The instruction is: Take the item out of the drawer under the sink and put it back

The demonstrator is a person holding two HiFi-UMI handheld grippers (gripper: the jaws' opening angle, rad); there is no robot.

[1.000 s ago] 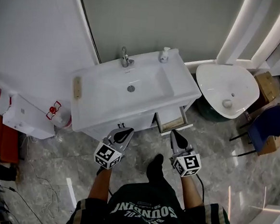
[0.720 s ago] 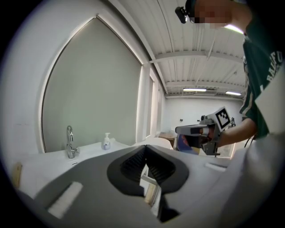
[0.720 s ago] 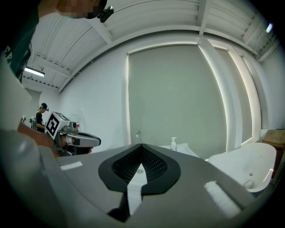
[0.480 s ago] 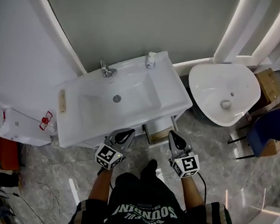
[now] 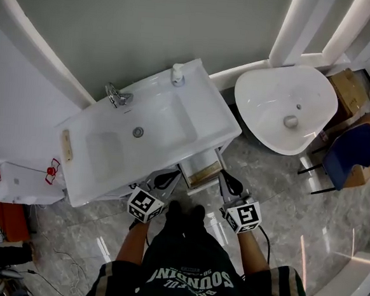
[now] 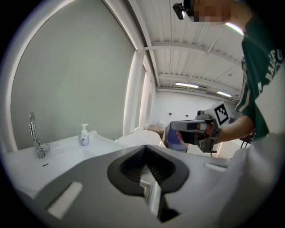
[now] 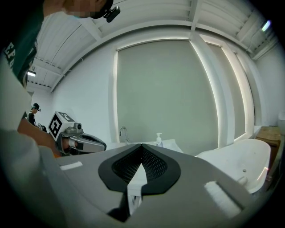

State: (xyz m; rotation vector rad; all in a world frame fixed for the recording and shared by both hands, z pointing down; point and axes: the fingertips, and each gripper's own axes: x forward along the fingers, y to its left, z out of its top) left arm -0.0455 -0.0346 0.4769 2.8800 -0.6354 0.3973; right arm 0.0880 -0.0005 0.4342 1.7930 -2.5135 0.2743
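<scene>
A white sink cabinet (image 5: pixel 94 162) stands in front of me, and the drawer (image 5: pixel 201 171) under its right end is pulled open, showing a pale wooden inside. I cannot make out any item in it. My left gripper (image 5: pixel 169 176) is held just left of the drawer and my right gripper (image 5: pixel 225 178) just right of it, both at the cabinet's front. In the left gripper view the left gripper (image 6: pixel 144 153) is shut and holds nothing. The right gripper (image 7: pixel 141 151) is likewise shut and empty.
A faucet (image 5: pixel 117 95) and a soap bottle (image 5: pixel 177 74) stand on the sink's back rim. A white oval basin (image 5: pixel 284 107) sits to the right, with a blue chair (image 5: pixel 347 157) and cardboard boxes (image 5: pixel 346 86) beyond. A white box (image 5: pixel 23 182) lies at left.
The person has stepped closer, so the sink cabinet has slid left and down in the head view. Both grippers now flank the open drawer and stay shut.
</scene>
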